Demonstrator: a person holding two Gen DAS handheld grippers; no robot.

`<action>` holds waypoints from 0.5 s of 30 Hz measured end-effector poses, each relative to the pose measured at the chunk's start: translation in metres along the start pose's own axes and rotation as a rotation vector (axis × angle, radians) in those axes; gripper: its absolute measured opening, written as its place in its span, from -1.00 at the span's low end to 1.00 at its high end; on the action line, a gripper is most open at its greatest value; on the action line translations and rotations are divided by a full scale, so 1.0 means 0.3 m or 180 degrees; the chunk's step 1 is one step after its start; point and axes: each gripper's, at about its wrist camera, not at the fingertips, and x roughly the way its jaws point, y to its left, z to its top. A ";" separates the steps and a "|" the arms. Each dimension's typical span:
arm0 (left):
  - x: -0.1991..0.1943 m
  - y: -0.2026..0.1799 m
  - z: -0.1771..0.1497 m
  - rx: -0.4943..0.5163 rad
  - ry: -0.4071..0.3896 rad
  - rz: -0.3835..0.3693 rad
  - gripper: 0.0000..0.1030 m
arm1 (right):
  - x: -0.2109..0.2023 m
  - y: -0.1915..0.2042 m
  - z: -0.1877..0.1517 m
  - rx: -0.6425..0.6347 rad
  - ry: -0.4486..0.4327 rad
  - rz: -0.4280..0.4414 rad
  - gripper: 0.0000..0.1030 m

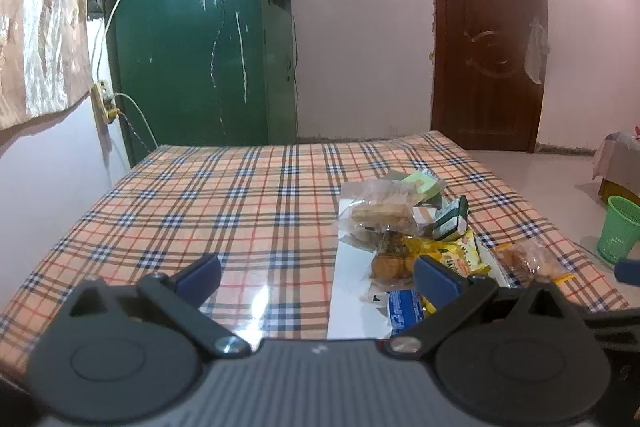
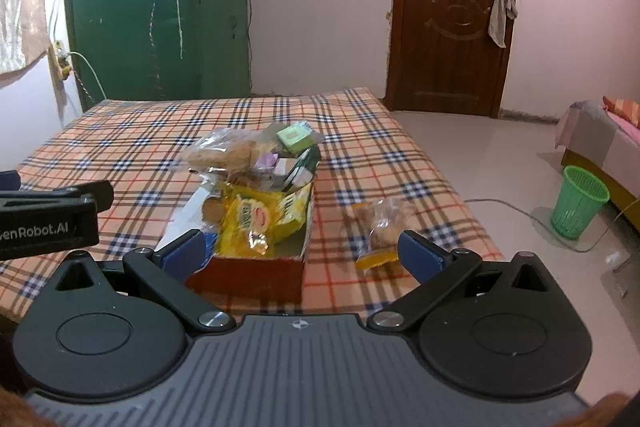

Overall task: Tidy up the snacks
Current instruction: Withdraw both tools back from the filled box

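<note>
A cardboard box (image 2: 248, 277) on the plaid table holds several snacks: a yellow packet (image 2: 256, 217), clear bags of biscuits (image 2: 228, 151) and a light green box (image 2: 294, 137). In the left wrist view the box's white wall (image 1: 348, 291) and the snacks (image 1: 380, 215) lie to the right. A clear packet of cookies (image 2: 380, 223) lies on the cloth right of the box, also seen in the left wrist view (image 1: 528, 259). My right gripper (image 2: 304, 251) is open and empty, just before the box and packet. My left gripper (image 1: 316, 275) is open and empty, left of the box.
The plaid cloth (image 1: 200, 203) covers the table. A green bin (image 2: 578, 201) stands on the floor at the right, near a bed (image 2: 600, 139). A green door (image 1: 192, 27) and a brown door (image 2: 452, 7) are behind the table.
</note>
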 end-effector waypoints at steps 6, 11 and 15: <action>-0.018 0.002 -0.019 0.0011 -0.0031 0.0023 0.97 | -0.006 0.015 -0.023 -0.0007 -0.0002 -0.0003 1.00; -0.032 0.001 -0.027 0.0003 -0.0089 0.0042 0.97 | -0.011 0.012 -0.045 0.0033 0.0009 -0.0010 1.00; -0.045 -0.005 -0.029 0.0035 -0.0123 0.0064 0.97 | -0.012 0.006 -0.050 0.0059 0.0007 -0.0001 1.00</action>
